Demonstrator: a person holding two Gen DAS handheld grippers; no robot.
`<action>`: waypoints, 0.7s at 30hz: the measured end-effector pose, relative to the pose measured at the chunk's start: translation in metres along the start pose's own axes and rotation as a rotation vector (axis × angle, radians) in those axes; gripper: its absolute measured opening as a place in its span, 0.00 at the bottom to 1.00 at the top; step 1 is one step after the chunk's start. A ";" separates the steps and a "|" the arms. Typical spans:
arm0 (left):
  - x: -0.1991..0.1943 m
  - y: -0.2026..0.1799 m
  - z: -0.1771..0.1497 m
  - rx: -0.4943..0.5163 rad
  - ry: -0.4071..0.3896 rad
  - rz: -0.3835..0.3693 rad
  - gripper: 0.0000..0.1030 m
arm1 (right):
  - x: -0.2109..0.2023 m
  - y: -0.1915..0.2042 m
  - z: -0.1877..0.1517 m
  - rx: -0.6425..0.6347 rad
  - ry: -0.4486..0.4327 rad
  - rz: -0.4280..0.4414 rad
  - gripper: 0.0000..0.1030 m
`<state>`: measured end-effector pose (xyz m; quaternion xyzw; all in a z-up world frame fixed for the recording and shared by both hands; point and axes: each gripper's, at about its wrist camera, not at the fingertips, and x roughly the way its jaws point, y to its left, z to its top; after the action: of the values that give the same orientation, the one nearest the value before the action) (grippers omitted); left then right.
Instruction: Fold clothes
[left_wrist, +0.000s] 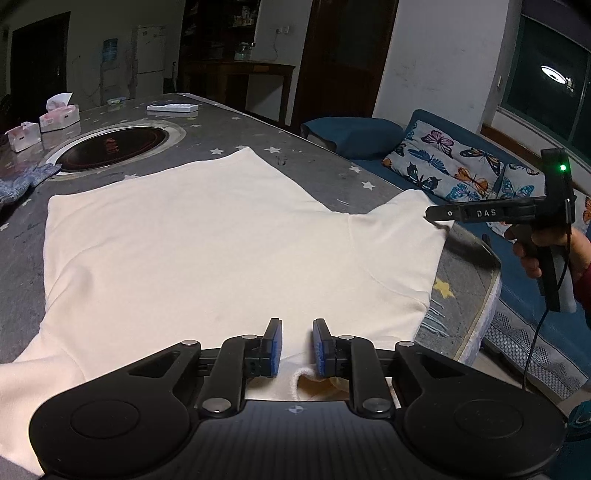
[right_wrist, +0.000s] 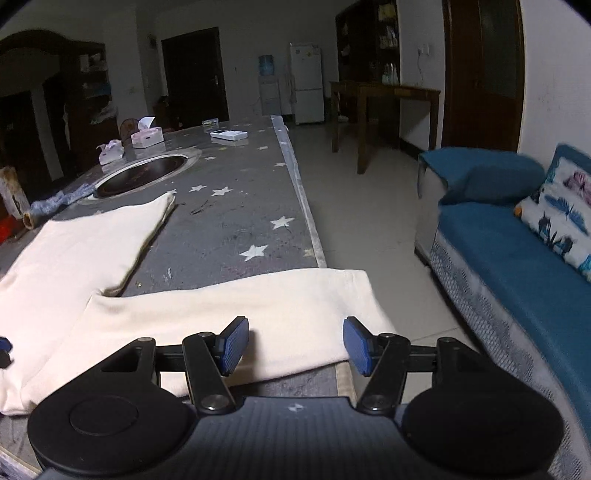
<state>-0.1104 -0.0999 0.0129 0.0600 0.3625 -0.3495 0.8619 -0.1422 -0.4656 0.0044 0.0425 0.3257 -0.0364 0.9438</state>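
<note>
A cream T-shirt (left_wrist: 207, 236) lies flat on the grey star-patterned table (left_wrist: 317, 166), collar toward me. My left gripper (left_wrist: 297, 341) hovers over the collar (left_wrist: 314, 380), its blue pads a small gap apart with nothing between them. The right gripper shows side-on in the left wrist view (left_wrist: 436, 216) at the tip of the right sleeve (left_wrist: 402, 229). In the right wrist view my right gripper (right_wrist: 295, 343) is wide open over that sleeve (right_wrist: 258, 317), which reaches the table edge. The shirt body (right_wrist: 81, 243) lies to the left.
A round inset hotplate (left_wrist: 114, 147), tissue boxes (left_wrist: 59, 116), a white remote (left_wrist: 173, 107) and a blue cloth (left_wrist: 22, 181) sit at the table's far end. A blue sofa (right_wrist: 517, 251) with a butterfly cushion (left_wrist: 458, 166) stands to the right, across a tiled floor gap.
</note>
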 end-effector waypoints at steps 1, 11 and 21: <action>-0.001 0.001 -0.001 -0.003 -0.001 0.003 0.20 | -0.001 0.004 -0.001 -0.018 -0.011 -0.009 0.56; -0.010 0.011 -0.006 -0.036 -0.008 0.032 0.20 | 0.009 0.045 0.001 -0.132 -0.006 0.069 0.56; -0.031 0.032 -0.002 -0.071 -0.042 0.084 0.36 | 0.003 0.070 0.022 -0.175 -0.015 0.199 0.56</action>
<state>-0.1063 -0.0581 0.0275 0.0371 0.3539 -0.3011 0.8847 -0.1197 -0.3987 0.0232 -0.0080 0.3149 0.0856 0.9452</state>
